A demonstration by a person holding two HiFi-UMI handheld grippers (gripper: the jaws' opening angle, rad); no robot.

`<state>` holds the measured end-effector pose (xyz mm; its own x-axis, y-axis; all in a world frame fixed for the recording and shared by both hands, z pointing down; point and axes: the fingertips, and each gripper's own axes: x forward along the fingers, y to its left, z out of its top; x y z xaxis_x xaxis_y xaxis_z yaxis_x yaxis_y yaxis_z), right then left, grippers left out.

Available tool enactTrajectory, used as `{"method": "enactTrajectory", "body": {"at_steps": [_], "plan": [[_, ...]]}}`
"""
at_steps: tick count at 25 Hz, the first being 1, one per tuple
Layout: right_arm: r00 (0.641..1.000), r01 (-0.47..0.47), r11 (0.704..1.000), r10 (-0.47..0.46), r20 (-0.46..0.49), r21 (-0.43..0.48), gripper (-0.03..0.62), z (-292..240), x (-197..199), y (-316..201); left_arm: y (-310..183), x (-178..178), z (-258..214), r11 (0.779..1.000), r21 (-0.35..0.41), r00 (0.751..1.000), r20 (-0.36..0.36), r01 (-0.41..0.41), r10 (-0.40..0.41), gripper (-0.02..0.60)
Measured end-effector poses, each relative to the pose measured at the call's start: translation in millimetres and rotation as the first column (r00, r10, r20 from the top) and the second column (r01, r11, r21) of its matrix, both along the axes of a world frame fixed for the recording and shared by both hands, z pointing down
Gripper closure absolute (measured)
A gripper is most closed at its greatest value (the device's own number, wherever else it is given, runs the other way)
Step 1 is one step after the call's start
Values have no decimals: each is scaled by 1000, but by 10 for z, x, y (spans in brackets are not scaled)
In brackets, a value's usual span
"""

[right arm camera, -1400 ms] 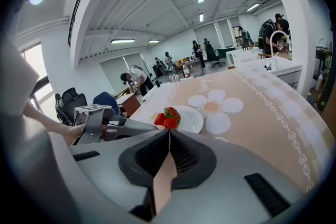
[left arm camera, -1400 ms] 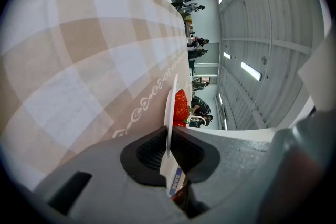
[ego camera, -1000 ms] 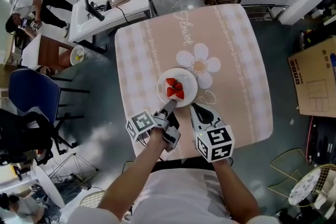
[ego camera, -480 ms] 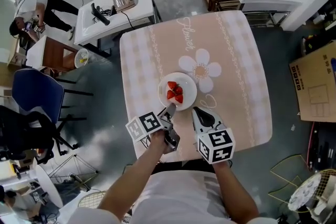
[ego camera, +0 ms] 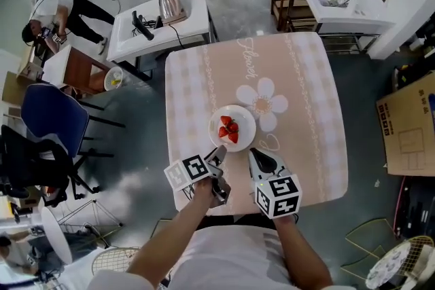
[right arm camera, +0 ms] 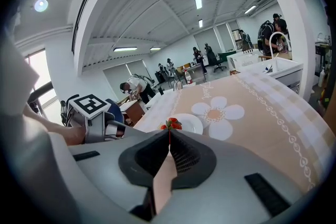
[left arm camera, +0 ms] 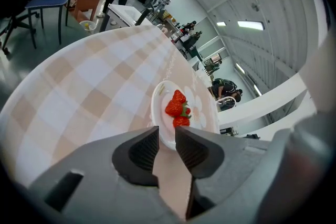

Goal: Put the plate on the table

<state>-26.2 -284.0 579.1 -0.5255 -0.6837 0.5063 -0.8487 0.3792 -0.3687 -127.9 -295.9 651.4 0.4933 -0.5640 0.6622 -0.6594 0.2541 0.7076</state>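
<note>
The white plate (ego camera: 244, 119) lies flat near the middle of the pink flowered table (ego camera: 306, 78), with cut strawberries (ego camera: 229, 130) on it. My left gripper (ego camera: 219, 153) sits just short of the plate's near rim. Its jaws stand a narrow gap apart with nothing between them. In the left gripper view the plate (left arm camera: 159, 113) and strawberries (left arm camera: 176, 106) lie just past the left gripper (left arm camera: 167, 139). My right gripper (ego camera: 253, 154) rests beside it on the right, shut and empty. In the right gripper view the plate (right arm camera: 190, 124) shows beyond the right gripper (right arm camera: 169, 134).
A white side table (ego camera: 153, 34) with a kettle (ego camera: 170, 7) stands at the table's far left corner. A blue chair (ego camera: 54, 120) is at the left, a cardboard box (ego camera: 408, 125) at the right. A person (ego camera: 54, 10) stands at the far left.
My left gripper has drawn back from the plate's rim toward me and let it go. The plate stays put on the table. The right gripper has barely moved.
</note>
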Motion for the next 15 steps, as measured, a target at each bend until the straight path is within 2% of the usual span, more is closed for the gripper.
{"method": "enactTrajectory", "body": {"at_steps": [6,10,15], "plan": [[999,49,998,-49,2,28,589,-140,-50,-5,46,81,-243,998,66,1000,-4,15,-15,492],[996,86,995,-86,-3,51,589,-233,-74,15,45,159,-453,989,141,999,48,-30,23,492],[993,118,989,-118,-6,84,589,-367,-29,41,54,289,-725,966,237,988,134,-103,73,492]]}}
